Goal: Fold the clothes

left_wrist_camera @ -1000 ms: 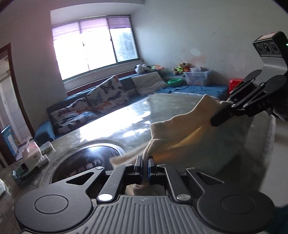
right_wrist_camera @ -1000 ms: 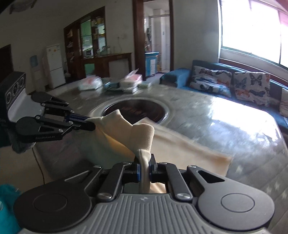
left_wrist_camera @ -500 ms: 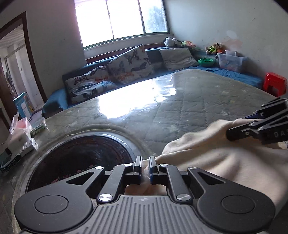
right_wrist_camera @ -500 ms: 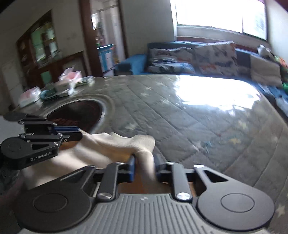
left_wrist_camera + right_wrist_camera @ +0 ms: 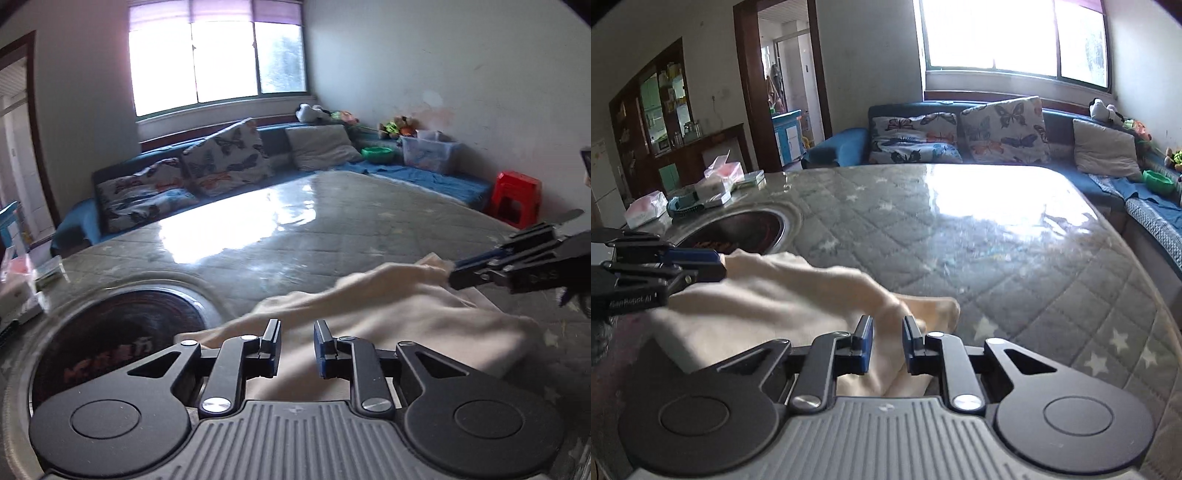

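Cloth [image 5: 388, 314] lying folded on worktop [image 5: 997, 229]; left gripper [image 5: 295, 345] opening narrowly, releasing; right gripper [image 5: 886, 341] closing, narrow gap around fold for smoothing.

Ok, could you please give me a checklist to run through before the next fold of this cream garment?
1. Cream garment down on the quilted tabletop: ok.
2. Left tongs free of cloth: ok, jaws have just been opening, pads clear.
3. Right tongs free of cloth: cannot tell; jaws have just been closing, cloth between them.
4. Garment lying flat: not ok, bunched in ridges.
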`<act>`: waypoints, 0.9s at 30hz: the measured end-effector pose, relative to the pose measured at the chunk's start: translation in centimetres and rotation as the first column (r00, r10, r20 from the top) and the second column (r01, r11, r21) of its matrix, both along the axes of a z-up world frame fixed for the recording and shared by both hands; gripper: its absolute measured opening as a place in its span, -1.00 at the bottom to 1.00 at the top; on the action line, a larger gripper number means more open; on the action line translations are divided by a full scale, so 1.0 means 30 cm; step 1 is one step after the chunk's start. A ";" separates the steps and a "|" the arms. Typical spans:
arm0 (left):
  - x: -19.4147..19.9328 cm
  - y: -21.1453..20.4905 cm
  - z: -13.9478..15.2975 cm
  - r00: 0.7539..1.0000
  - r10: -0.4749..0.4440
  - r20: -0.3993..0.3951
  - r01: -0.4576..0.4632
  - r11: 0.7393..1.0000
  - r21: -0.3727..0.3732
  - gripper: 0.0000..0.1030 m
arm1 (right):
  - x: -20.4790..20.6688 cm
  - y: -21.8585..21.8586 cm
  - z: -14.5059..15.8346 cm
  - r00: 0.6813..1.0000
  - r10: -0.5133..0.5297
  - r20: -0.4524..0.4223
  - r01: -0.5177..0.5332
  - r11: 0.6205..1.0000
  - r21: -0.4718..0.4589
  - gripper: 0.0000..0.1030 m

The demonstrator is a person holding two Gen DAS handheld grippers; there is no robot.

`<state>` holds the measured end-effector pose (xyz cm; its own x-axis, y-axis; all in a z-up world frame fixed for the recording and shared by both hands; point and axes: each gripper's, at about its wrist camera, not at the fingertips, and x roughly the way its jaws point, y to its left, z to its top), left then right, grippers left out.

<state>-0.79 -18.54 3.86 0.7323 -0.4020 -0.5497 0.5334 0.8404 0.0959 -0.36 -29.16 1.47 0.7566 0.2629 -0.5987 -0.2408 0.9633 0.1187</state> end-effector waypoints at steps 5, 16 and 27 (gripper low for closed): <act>0.040 -0.002 -0.051 0.999 0.023 -0.036 -0.022 0.999 0.023 -0.56 | 0.035 -0.011 -0.047 0.999 -0.046 -0.019 0.046 0.998 -0.036 -0.69; 0.166 0.015 -0.042 0.987 0.123 -0.101 -0.123 0.992 0.008 -0.56 | 0.099 -0.008 -0.027 0.999 -0.017 -0.031 0.017 1.000 0.006 -0.66; 0.239 0.019 -0.053 0.969 0.186 -0.161 -0.190 0.982 -0.008 -0.52 | 0.221 0.130 -0.020 0.998 0.049 -0.044 -0.053 0.994 -0.094 -0.58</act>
